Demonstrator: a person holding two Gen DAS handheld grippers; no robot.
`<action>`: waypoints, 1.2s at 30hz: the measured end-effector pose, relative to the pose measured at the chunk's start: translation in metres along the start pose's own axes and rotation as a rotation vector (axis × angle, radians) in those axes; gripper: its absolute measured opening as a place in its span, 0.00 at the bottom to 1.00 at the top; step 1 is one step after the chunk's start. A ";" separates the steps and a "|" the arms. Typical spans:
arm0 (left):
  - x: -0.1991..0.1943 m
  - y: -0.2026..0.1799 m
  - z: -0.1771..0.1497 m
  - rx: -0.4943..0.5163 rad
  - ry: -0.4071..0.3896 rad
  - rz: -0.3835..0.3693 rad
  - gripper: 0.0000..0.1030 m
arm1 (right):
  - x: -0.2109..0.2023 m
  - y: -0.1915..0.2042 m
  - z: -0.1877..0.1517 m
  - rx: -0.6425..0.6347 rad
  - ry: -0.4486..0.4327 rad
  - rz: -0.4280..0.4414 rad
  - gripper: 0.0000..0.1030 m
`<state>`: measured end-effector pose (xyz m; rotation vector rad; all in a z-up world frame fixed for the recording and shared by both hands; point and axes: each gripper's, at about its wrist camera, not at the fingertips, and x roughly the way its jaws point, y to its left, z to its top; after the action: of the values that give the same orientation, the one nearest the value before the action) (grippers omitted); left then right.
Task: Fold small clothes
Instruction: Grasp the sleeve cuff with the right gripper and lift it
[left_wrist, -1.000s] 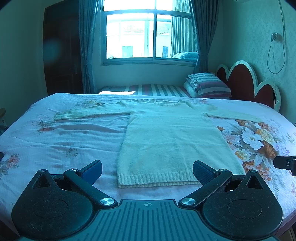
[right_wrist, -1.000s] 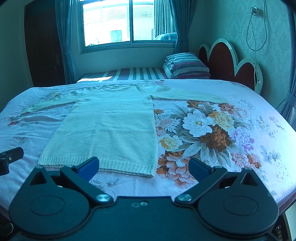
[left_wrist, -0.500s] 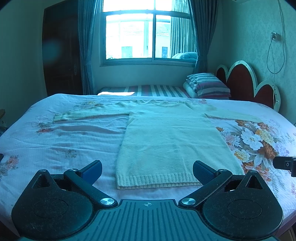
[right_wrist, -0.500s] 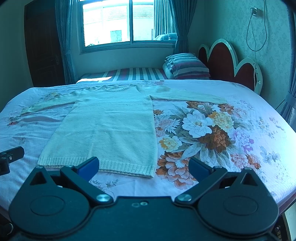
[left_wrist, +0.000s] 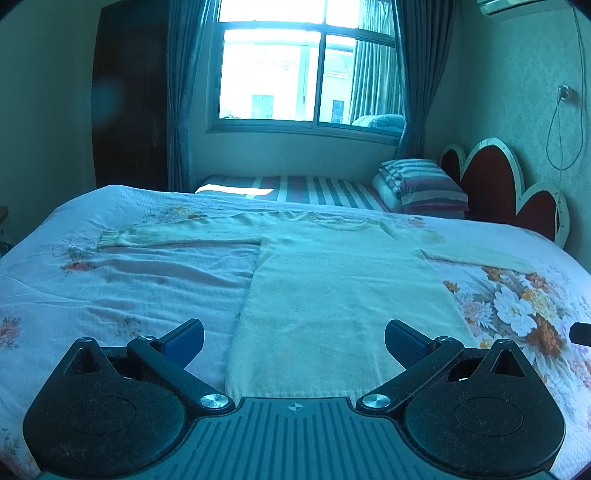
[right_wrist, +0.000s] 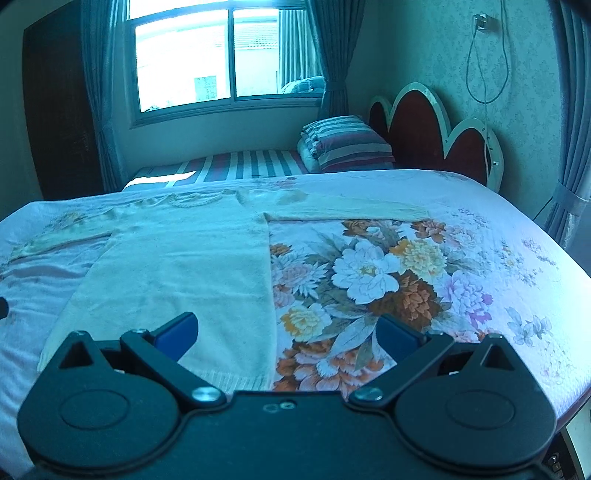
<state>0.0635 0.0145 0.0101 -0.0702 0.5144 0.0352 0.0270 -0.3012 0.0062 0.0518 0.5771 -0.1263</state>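
One pale sweater (left_wrist: 332, 295) lies flat, neckline at 12 o'clock, hem apparently nearest; left gripper (left_wrist: 293, 338) and right gripper (right_wrist: 286, 330) both gape wide, empty

Both wrist views look low across the bed (left_wrist: 110, 280) toward the window (right_wrist: 207, 62), sharing the sweater (left_wrist: 343, 295).

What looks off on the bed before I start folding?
Nothing serious. The sweater lies flat, sleeves spread. Only a faint yellowish stain near its right shoulder and some wrinkles in the bedspread stand out.
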 end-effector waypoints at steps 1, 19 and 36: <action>0.008 0.001 0.005 -0.003 -0.003 -0.007 1.00 | 0.008 -0.005 0.005 0.012 -0.011 -0.009 1.00; 0.222 0.028 0.064 -0.055 0.083 0.044 1.00 | 0.198 -0.068 0.096 0.176 -0.079 -0.205 0.59; 0.302 0.032 0.072 -0.093 0.152 0.226 1.00 | 0.354 -0.242 0.095 0.608 -0.024 -0.212 0.39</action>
<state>0.3597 0.0564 -0.0777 -0.1062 0.6707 0.2765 0.3401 -0.5865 -0.1111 0.5791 0.5027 -0.5052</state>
